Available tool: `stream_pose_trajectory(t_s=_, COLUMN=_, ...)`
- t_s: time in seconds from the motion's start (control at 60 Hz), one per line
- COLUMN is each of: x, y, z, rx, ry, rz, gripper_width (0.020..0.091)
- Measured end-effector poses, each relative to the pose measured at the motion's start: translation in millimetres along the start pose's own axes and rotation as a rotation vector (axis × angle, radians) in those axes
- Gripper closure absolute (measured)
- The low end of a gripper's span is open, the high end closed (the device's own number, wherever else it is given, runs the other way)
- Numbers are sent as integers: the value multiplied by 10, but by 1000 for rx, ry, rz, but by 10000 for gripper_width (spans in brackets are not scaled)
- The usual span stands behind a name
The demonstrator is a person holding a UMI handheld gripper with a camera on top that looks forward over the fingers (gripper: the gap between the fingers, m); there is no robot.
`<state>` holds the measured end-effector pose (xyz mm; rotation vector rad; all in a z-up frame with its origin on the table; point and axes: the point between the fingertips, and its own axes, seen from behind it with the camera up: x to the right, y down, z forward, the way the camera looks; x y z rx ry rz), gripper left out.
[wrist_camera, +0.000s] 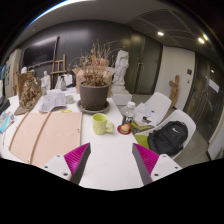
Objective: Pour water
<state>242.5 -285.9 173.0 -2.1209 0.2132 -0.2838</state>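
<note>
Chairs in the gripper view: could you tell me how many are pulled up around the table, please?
2: one white chair beyond the table's far right side, and a nearer chair with a black backpack on it. Others may be hidden behind the table. The gripper is open.

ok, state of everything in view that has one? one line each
hand-held gripper: open, nothing between the fingers, above the table
yellow-green mug: upright on the table, beyond the fingers, contents not visible
bottle: upright, right of the mug
plant pot: upright, holding dried branches
black backpack: resting on the white chair
</note>
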Motion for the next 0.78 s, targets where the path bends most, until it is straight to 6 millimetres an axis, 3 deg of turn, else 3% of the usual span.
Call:
stream_pose_trajectory(t_s=0.15, x=-502, y=166, z=-625, rx=-11, ry=-21, rz=-5, gripper_width=248)
stream_pose_trajectory(t_s=0.333, x=-844, y=228, z=-1029, rx=-3, ry=-28, rz=12, gripper_width=247)
stream_pose_trajectory(t_s=0.533, x=-903, y=201, z=-1242, rx=11, ry=0, rz=12, gripper_width=248)
stream_pose_trajectory(t_s=0.783, x=-853, y=105, z=-1325, rx=42, ry=23, rz=-21, gripper_width=248)
